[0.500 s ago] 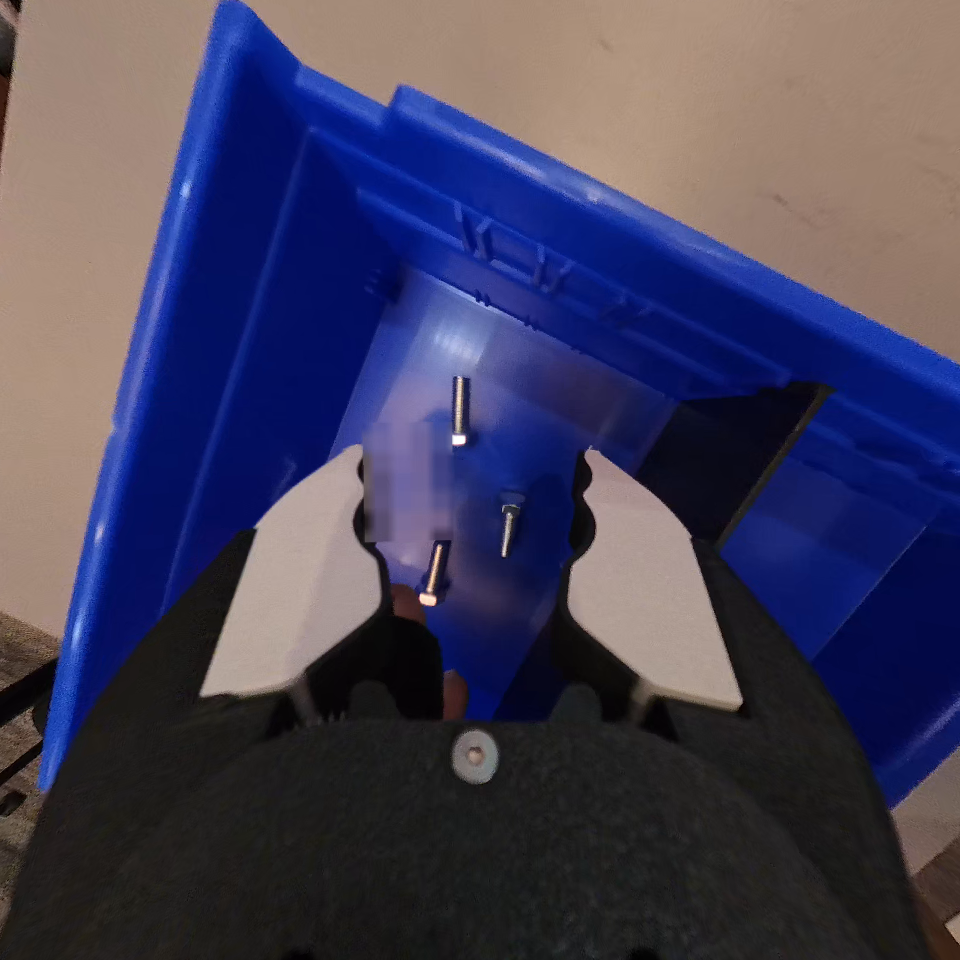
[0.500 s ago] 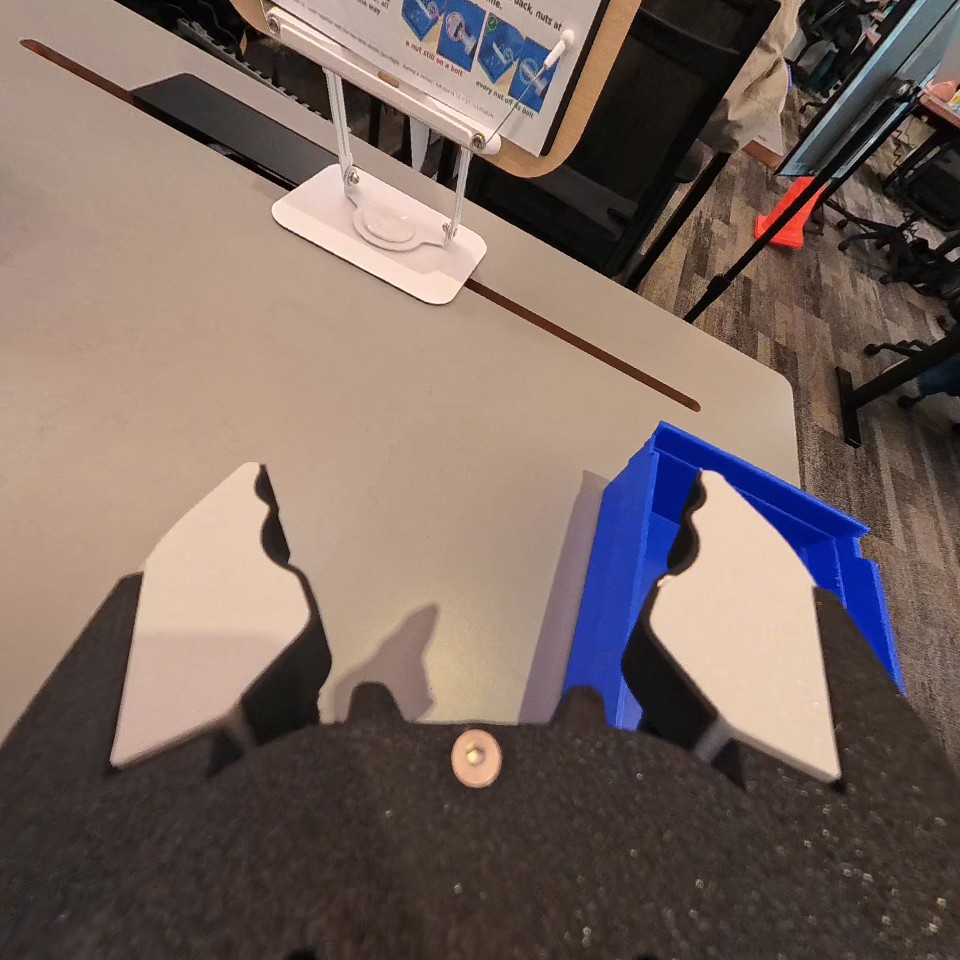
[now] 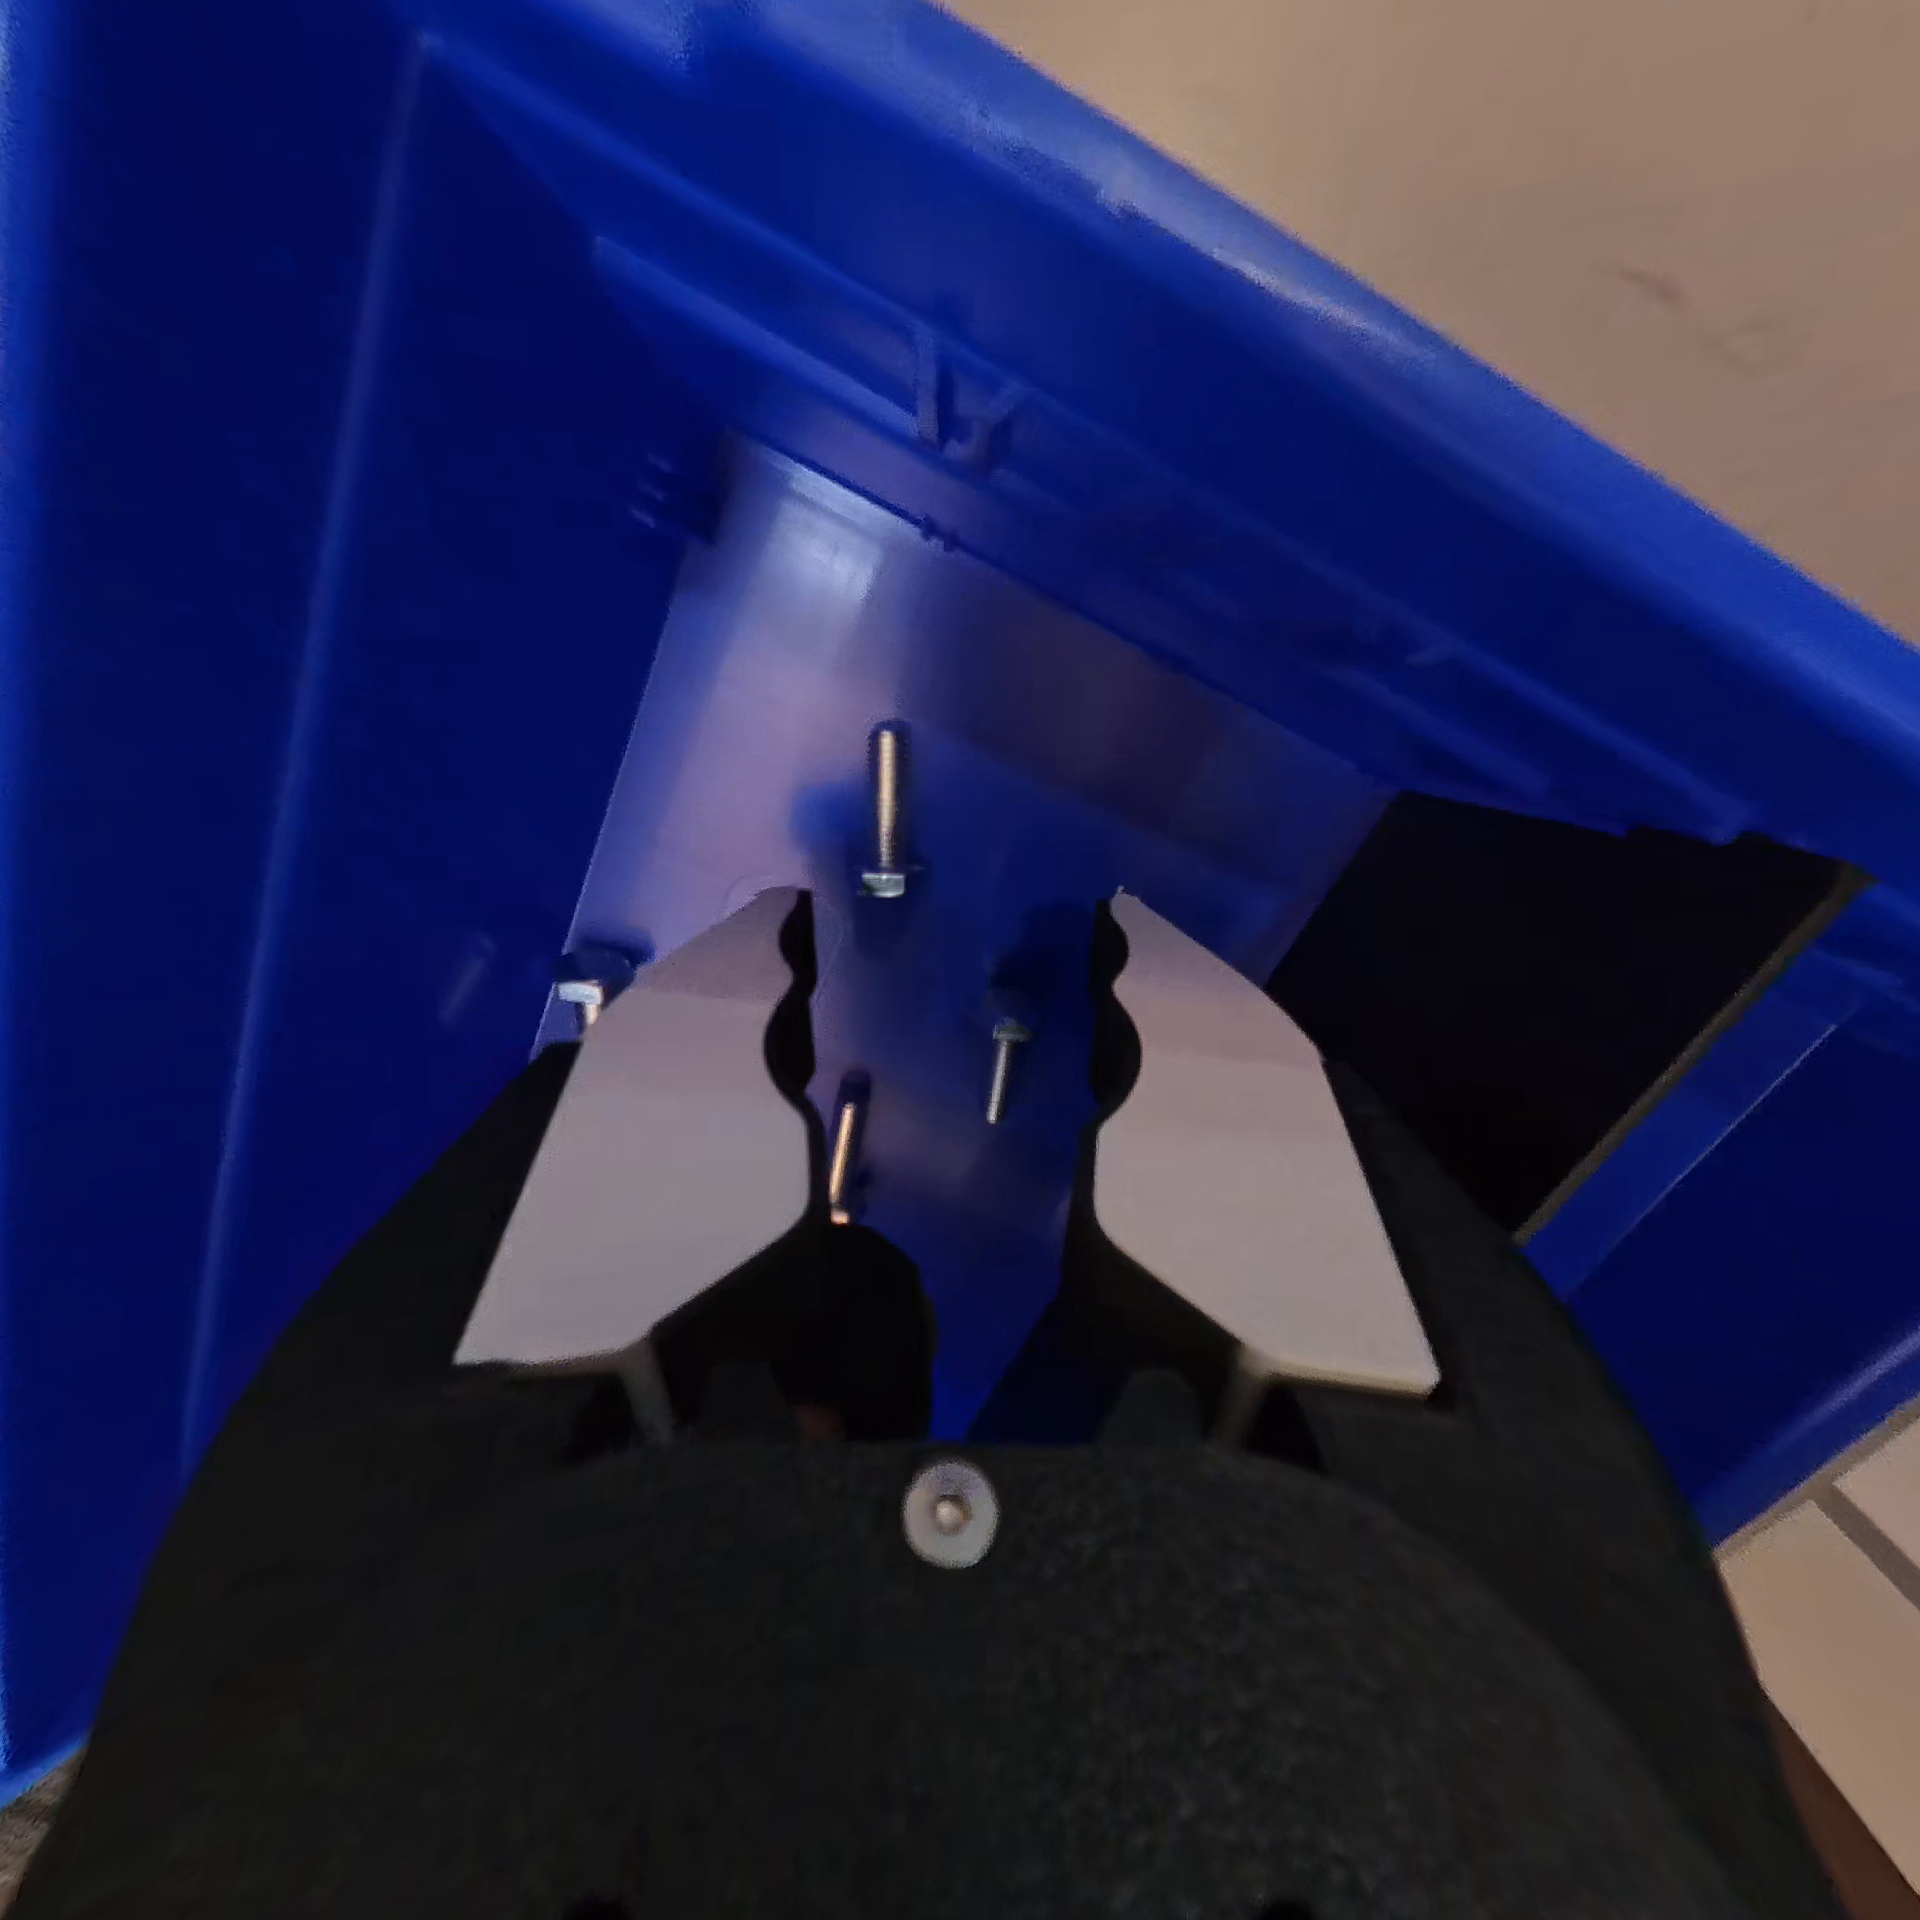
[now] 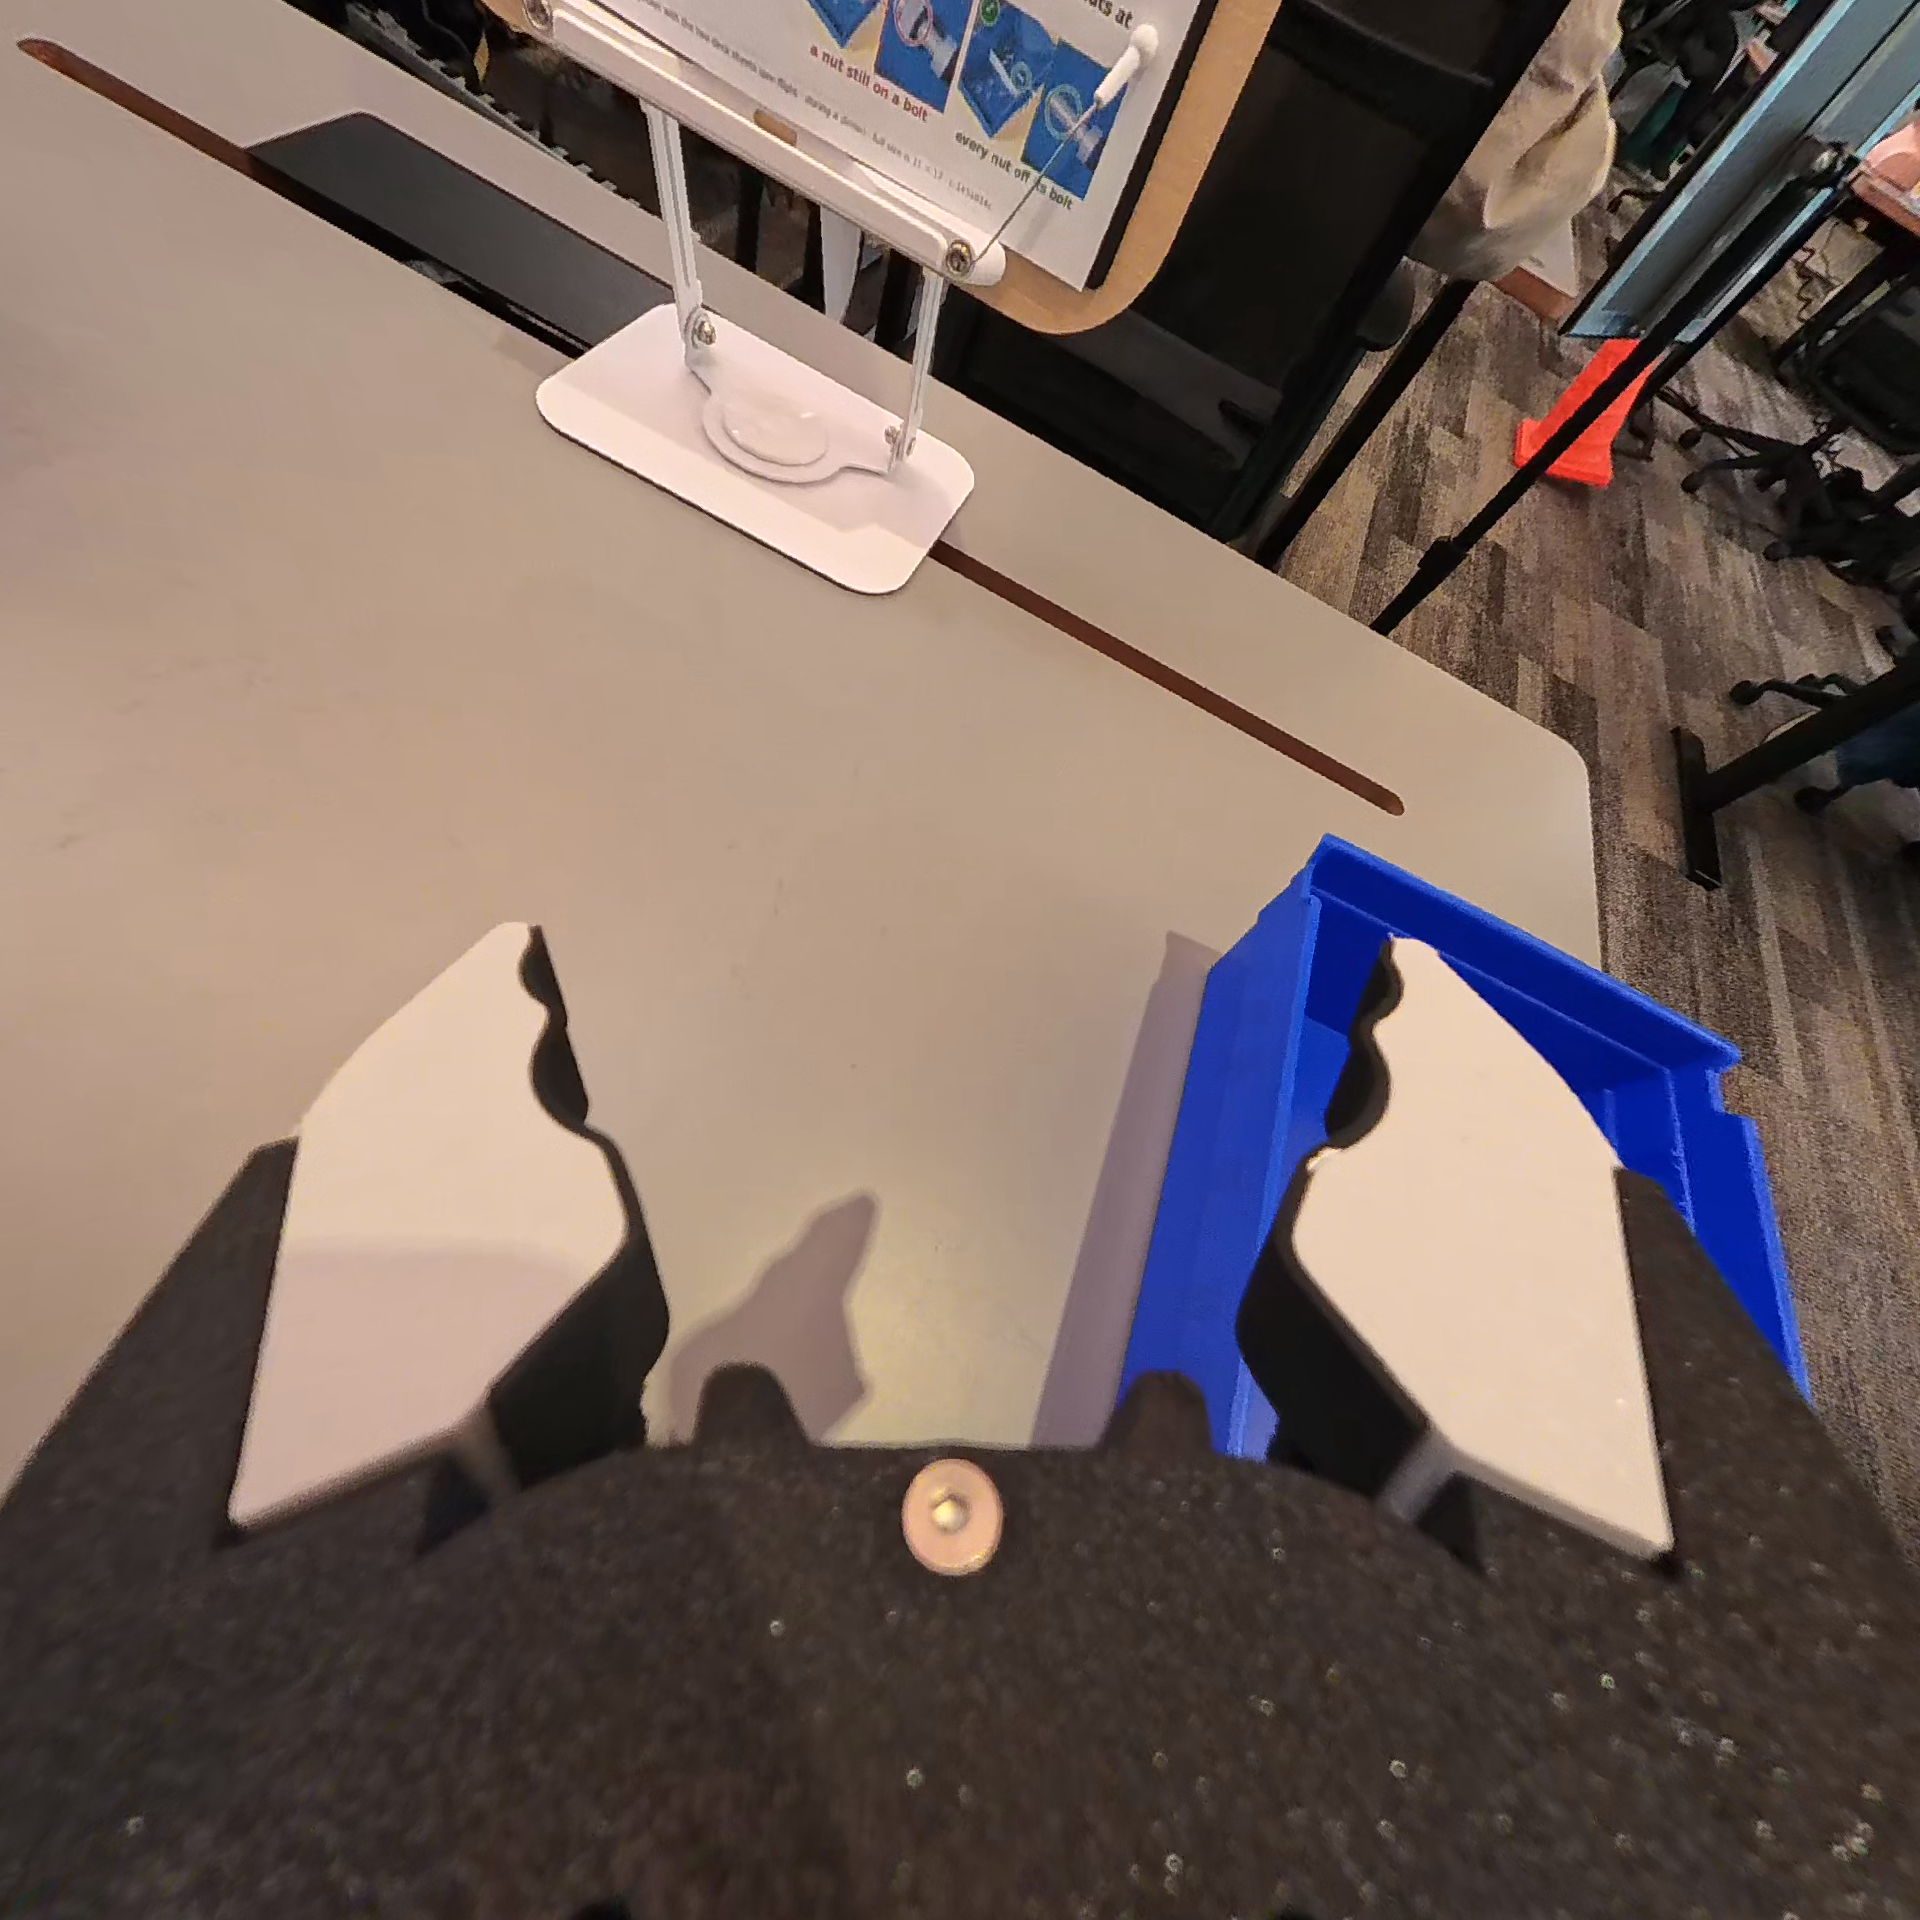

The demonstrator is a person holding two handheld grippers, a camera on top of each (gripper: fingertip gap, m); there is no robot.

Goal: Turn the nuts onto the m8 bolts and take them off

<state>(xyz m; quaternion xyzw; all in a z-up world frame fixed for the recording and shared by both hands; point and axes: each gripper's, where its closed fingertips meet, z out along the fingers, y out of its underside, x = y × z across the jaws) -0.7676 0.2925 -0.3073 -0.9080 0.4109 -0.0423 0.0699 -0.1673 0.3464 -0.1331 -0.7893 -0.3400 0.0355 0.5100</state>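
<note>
The left gripper (image 3: 951, 904) is held spread inside the blue bin (image 3: 312, 623), where 3 bolts (image 3: 886, 810) are seen on the floor between its fingers. The right gripper (image 4: 961, 940) is held spread, empty, above the grey table (image 4: 623, 727).

Left gripper (image 3: 951, 914): rough black speckled body; two pale grey flat fingers (image 3: 665, 1153) with scalloped black inner edges; one silver screw (image 3: 948, 1513) set in a washer at centre; right gripper (image 4: 961, 945) the same, its screw (image 4: 952, 1520) brassier.
</note>
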